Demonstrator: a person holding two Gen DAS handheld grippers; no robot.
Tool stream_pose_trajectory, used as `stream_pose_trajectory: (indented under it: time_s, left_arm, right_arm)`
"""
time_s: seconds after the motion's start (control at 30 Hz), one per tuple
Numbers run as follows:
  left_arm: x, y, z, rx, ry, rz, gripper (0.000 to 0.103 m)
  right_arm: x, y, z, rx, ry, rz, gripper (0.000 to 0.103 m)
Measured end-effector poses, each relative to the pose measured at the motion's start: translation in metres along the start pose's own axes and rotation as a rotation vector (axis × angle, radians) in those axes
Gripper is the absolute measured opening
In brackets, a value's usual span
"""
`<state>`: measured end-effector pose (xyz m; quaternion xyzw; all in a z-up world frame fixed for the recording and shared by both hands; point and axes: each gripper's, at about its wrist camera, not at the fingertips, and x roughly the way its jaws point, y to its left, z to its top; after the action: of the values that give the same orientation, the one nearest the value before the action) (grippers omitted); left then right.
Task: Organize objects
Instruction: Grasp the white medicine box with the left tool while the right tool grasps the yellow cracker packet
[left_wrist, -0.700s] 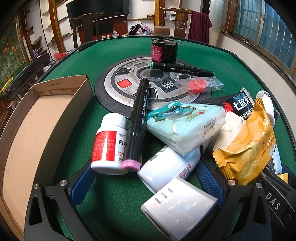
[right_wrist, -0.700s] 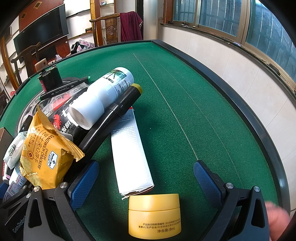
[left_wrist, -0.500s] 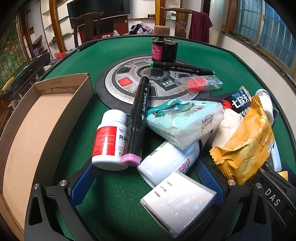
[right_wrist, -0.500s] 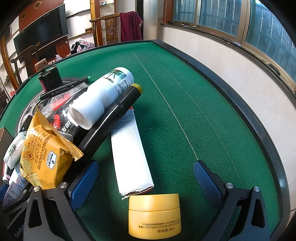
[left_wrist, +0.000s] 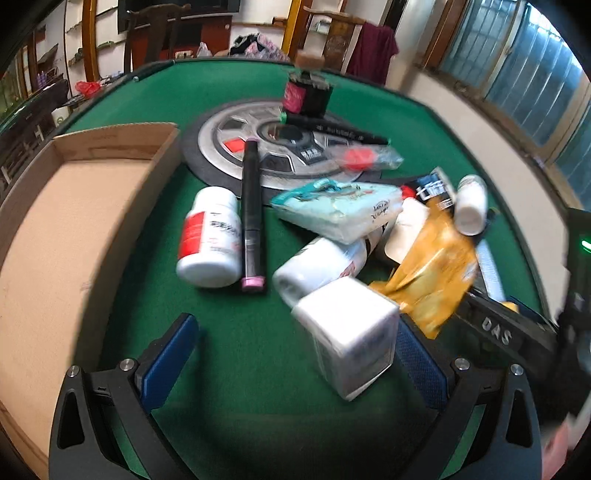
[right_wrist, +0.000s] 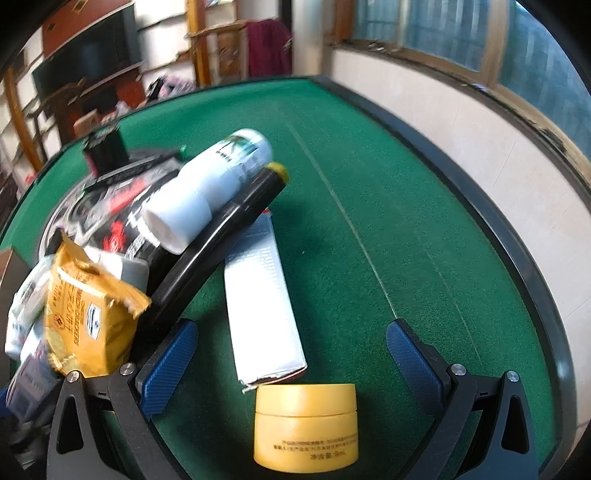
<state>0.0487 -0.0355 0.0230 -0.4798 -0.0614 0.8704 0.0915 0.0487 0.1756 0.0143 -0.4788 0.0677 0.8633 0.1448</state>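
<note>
Blur smears both of my views, so both hands are on the move. My left gripper (left_wrist: 295, 354) has pulled back from the pile and swung a little: the small white rectangular carton (left_wrist: 351, 332), which lay low between the blue pads half a second ago, now sits against the inside of the right-hand pad, and the white pill bottle with the red label (left_wrist: 210, 240) and the long black marker with the pink cap (left_wrist: 252, 214) are further ahead. Its jaws stand wide apart, clamped on nothing. The open brown cardboard box (left_wrist: 55, 229) fills more of the left side, holding nothing I can see.

My right gripper (right_wrist: 291, 354) also gapes wide, empty. The squat yellow plastic jar (right_wrist: 306, 424) rests on the green felt table (right_wrist: 406, 221) low between its fingers, touching neither pad, with the long white carton (right_wrist: 264, 299) just beyond; both looked the same half a second ago, only sharper.

For sorting, I judge nothing is boxed yet; the carton looks like my left hand's nearest pick, the jar my right's.
</note>
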Motion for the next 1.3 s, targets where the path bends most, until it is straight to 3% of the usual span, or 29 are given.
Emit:
stream_pose_trajectory:
  time_s: [0.07, 0.2, 0.43, 0.57, 0.73, 0.87, 1.0, 1.3]
  left_arm:
    - [-0.016, 0.005, -0.004, 0.034, -0.030, 0.000, 0.103]
    - [-0.047, 0.019, -0.011, 0.106, -0.081, -0.019, 0.103]
    - [-0.077, 0.039, -0.012, 0.124, -0.126, -0.069, 0.103]
    - [-0.072, 0.039, -0.011, 0.115, -0.105, -0.057, 0.103]
    - [-0.057, 0.027, -0.012, 0.106, -0.065, -0.087, 0.103]
    - [-0.040, 0.018, -0.012, 0.110, -0.024, -0.084, 0.092]
    - [-0.028, 0.011, -0.011, 0.130, -0.027, -0.005, 0.090]
    - [0.003, 0.001, -0.008, 0.151, 0.048, 0.065, 0.085]
  right_arm:
    - [0.001, -0.001, 0.002, -0.082, 0.039, 0.046, 0.103]
    - [0.002, -0.005, 0.001, -0.149, 0.030, 0.081, 0.103]
    - [-0.006, -0.013, -0.007, -0.163, -0.016, 0.096, 0.103]
    - [-0.002, -0.009, -0.002, -0.154, -0.027, 0.118, 0.103]
    - [-0.012, -0.029, -0.003, -0.063, -0.063, 0.216, 0.103]
    - [-0.016, -0.041, -0.003, 0.005, -0.081, 0.241, 0.103]
    - [-0.016, -0.042, -0.004, 0.020, -0.085, 0.243, 0.103]
    - [-0.018, -0.044, -0.004, 0.032, -0.087, 0.267, 0.103]
